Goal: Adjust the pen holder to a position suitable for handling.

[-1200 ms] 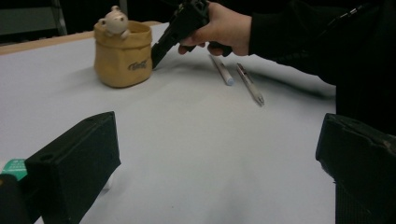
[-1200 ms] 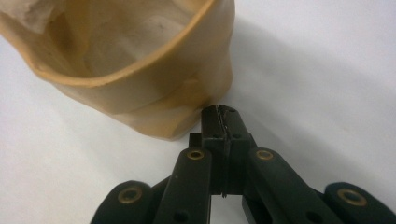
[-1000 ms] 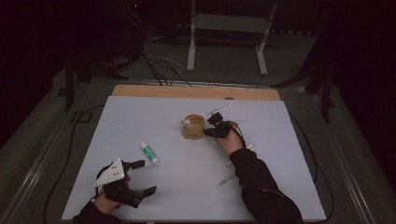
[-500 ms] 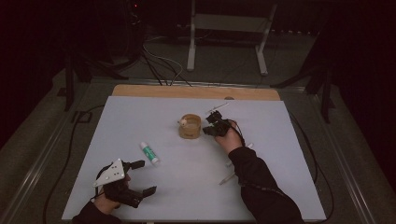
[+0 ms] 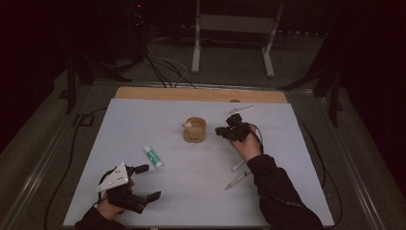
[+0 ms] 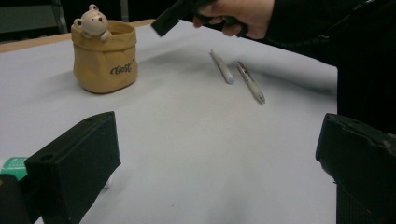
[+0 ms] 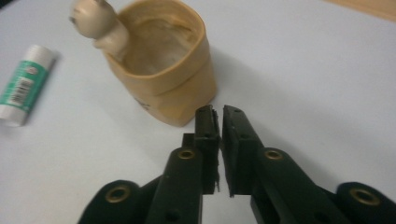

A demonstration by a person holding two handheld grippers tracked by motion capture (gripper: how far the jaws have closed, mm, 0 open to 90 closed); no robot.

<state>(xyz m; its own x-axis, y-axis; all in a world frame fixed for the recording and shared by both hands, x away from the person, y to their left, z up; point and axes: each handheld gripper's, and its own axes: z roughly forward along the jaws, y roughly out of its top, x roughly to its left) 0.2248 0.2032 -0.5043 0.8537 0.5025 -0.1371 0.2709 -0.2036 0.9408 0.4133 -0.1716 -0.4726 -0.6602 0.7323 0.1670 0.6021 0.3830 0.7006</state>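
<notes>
— So, how far along can the work be judged to be?

— Barely begun, it would be judged. On the bench (image 5: pixel 297 158) the yellow pot (image 5: pixel 195 130) is stood upright near the middle with its mouth turned up, and nothing is seen inside it from the right gripper view. If the loose things are meant to be put into it, all of that is left.

— And the claws?

— The left claw (image 5: pixel 150 182) is held wide at the near left corner, with nothing gripped. The right claw (image 7: pixel 219 112) is held just beside the pot. Its jaws are parted by a narrow slit, have just been opening a little, and nothing is caught between them.

— Which way are the loose things pointed?

— The glue stick (image 5: pixel 153 157) is laid flat between the left claw and the pot. Its long axis is run from far left to near right in the high view; which end is capped cannot be told. The white marker (image 5: pixel 237 166) and the pen (image 5: pixel 238 180) are laid flat beside the right forearm, almost parallel, slanted from near left to far right. Another white pen (image 5: pixel 241 109) is left near the far edge.
</notes>
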